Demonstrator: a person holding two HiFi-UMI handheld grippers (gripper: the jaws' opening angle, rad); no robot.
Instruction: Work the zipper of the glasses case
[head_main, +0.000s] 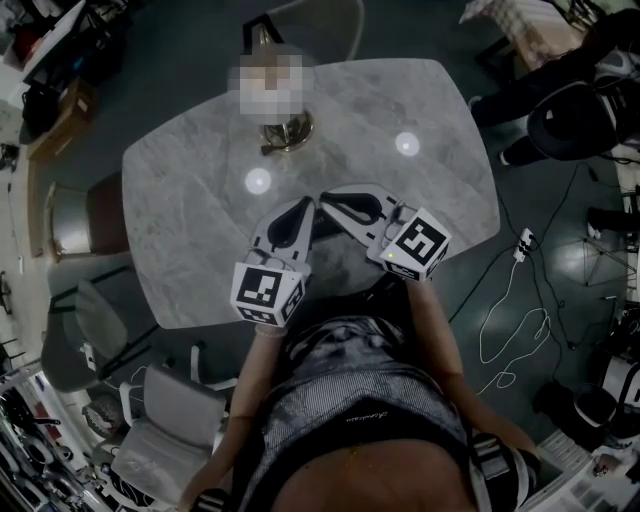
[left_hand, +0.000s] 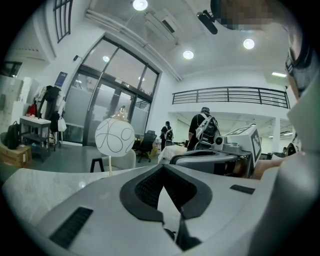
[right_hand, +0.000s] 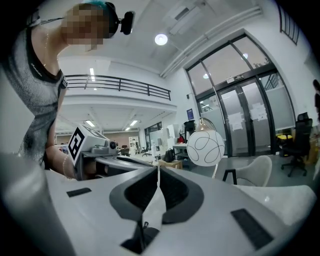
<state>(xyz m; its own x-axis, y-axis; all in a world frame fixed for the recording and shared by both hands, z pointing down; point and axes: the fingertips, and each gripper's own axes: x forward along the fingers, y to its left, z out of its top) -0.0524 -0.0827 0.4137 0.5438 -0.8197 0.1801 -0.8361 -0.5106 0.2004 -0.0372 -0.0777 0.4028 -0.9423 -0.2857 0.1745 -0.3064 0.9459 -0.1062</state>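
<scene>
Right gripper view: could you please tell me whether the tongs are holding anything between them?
No, the tongs of the right gripper meet tip to tip, with nothing caught between them.

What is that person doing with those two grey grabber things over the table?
A person is at a marble table, holding a gripper in each hand over it, with the tips close together. The left gripper has its jaws shut with nothing between them, and so does the right gripper. No glasses case shows in any view, so no zipper is being worked. Only a lamp with a round white shade stands on the table.
</scene>
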